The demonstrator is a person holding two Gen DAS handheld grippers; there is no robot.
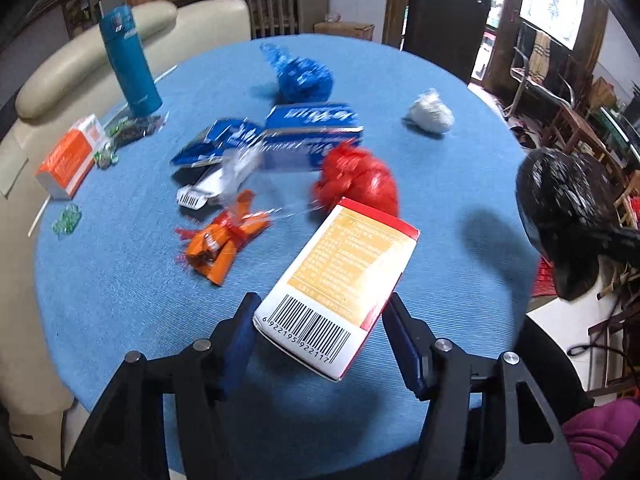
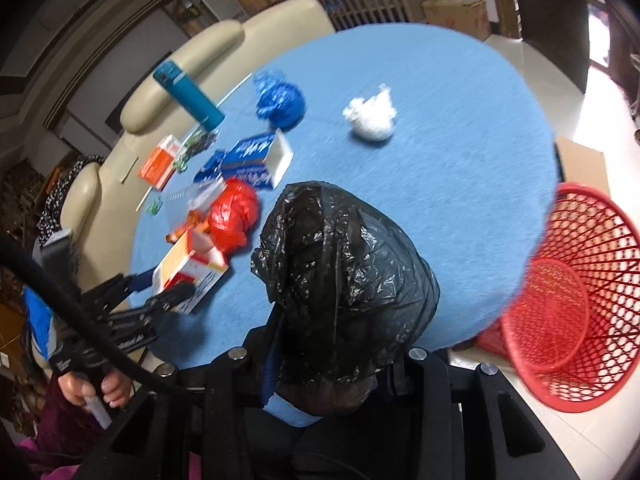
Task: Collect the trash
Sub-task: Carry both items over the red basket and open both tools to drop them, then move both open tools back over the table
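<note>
My left gripper (image 1: 322, 304) is shut on an orange and white box (image 1: 344, 276) with a barcode, its pads against the box's two long sides, near the front of the round blue table (image 1: 460, 184). The right wrist view shows the same box (image 2: 188, 264) in that gripper (image 2: 160, 292). My right gripper (image 2: 332, 368) is shut on a crumpled black plastic bag (image 2: 344, 276), held above the table's near edge. That bag (image 1: 568, 216) hangs at the right in the left wrist view. A red mesh basket (image 2: 568, 292) stands on the floor beside the table.
On the table lie a red bag (image 1: 356, 180), a blue bag (image 1: 304, 76), a white wad (image 1: 430, 114), blue cartons (image 1: 312, 128), orange wrappers (image 1: 224, 244), an orange box (image 1: 68, 160) and a teal bottle (image 1: 130, 64). A cream sofa (image 1: 80, 64) borders the far side.
</note>
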